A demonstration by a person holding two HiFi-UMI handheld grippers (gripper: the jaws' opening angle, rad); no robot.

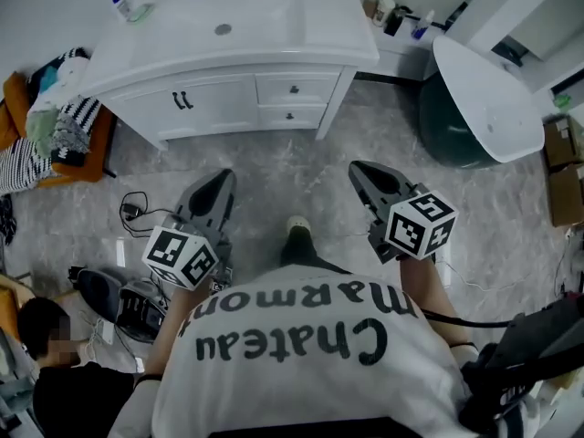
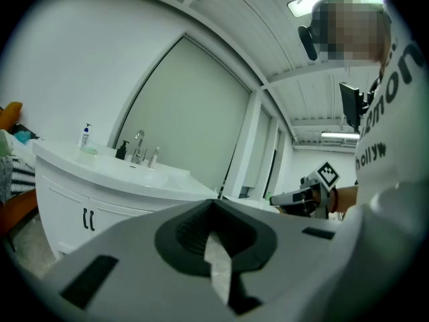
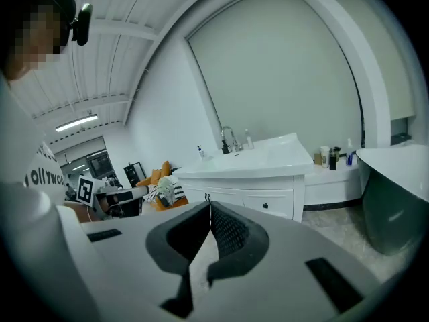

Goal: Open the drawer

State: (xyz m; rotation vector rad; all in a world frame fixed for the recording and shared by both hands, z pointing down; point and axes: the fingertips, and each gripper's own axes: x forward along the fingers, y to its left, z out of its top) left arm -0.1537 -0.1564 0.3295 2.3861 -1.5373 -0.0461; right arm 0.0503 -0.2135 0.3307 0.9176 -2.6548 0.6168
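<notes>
Left tool (image 1: pixel 224 177) and right tool (image 1: pixel 358 168) are both held out level in front of the person, above the grey marbled floor (image 1: pixel 274 158) and well short of the white vanity (image 1: pixel 224 108). In the left gripper view the dark pads meet at the tip, so this tool is closed with nothing in it. The right gripper view shows the same: pads pressed together, empty. Neither tool touches anything.

The vanity stands against the far wall. Its front has two cabinet doors with a pair of black handles (image 1: pixel 182 100) on the left part and two stacked drawers on the right part. The upper drawer (image 1: pixel 297 88) and the lower drawer (image 1: pixel 292 115) each carry a small dark knob, and both sit flush with the front, closed. The right tool points roughly toward them.

On the tabletop, a sink basin (image 1: pixel 224 21) is sunk near the middle, and a pump bottle (image 1: pixel 119 4) stands at the left edge. Right of the vanity, small bottles (image 1: pixel 394 15) crowd a low ledge, next to a white bathtub (image 1: pixel 479 94). Left of the vanity, an orange chair (image 1: pixel 14 94) holds a pile of clothes (image 1: pixel 59 117). The person's shoe (image 1: pixel 297 228) rests on the floor between the tools. A second person (image 1: pixel 68 395) sits at the lower left.
</notes>
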